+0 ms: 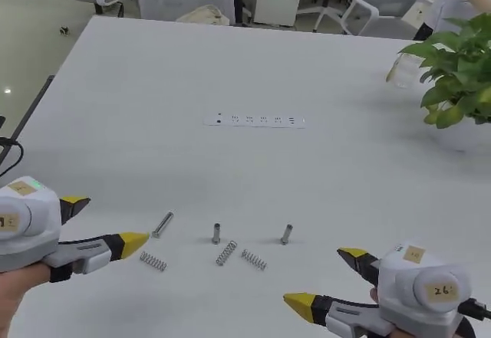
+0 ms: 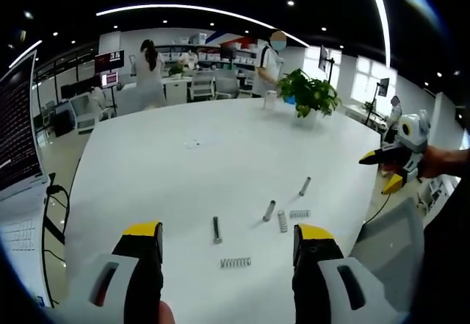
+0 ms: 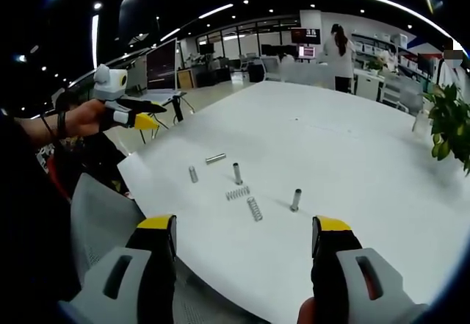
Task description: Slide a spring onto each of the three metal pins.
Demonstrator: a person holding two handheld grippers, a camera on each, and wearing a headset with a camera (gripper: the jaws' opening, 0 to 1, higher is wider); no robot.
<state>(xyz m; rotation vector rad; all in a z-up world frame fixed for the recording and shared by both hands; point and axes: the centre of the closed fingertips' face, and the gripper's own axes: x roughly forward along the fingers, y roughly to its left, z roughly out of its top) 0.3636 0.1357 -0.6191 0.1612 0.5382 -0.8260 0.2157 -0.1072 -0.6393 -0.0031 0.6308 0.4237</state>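
Left gripper [image 1: 103, 221]: held low at the near-left of the table [image 1: 230, 62], jaws spread wide, holding nothing, lower tip just beside the lying pin [image 1: 162, 224].
Right gripper [image 1: 326, 278]: near-right, jaws wide apart, empty, pointing left.
Middle pin [image 1: 216, 233], right pin [image 1: 286, 234]: upright, bare.
Loose before the pins: left spring [image 1: 153, 261], middle spring [image 1: 225, 252], right spring [image 1: 254, 259].

One pin [image 1: 162, 224] lies flat on the white table [image 1: 307, 177]. Two pins [image 1: 216, 234] stand up beside it. Three springs [image 1: 226, 253] lie just in front. The left gripper [image 1: 107, 221] and right gripper [image 1: 322, 278] are both wide open.
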